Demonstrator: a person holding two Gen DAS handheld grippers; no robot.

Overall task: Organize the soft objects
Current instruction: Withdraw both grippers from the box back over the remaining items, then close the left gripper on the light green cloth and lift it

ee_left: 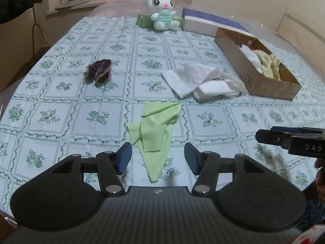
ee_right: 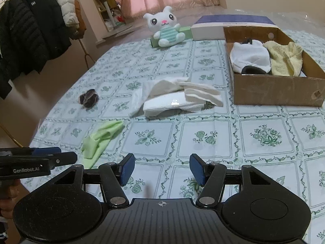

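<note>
Your left claw (ee_left: pixel 158 158) is spread wide and holds nothing; the light green cloth (ee_left: pixel 155 131) lies on the tabletop (ee_left: pixel 61 109) right between and just ahead of its blue pads (ee_left: pixel 125 158), which do not seem to touch it, though the view cannot settle that. This cloth looks like the next pick. Lower straight down over the bunched fold in the cloth's middle, not the thin zigzag corner nearest you, so the pads gather several layers; close fully before lifting, then carry it high enough that the trailing end clears the wall of the cardboard box (ee_left: pixel 264 85).

Your right claw (ee_right: pixel 162 169) is also spread wide and empty, hovering over bare tabletop beside the green cloth, on the box side.

Beyond the green cloth, a heap of white cloths (ee_left: pixel 203 81) lies just beside the box, which already holds a white cloth (ee_right: pixel 250 56) and a yellow towel (ee_right: pixel 284 58). A small dark item (ee_left: pixel 100 71) sits well apart from the box, and a plush bunny (ee_left: pixel 162 10) sits at the far end.
</note>
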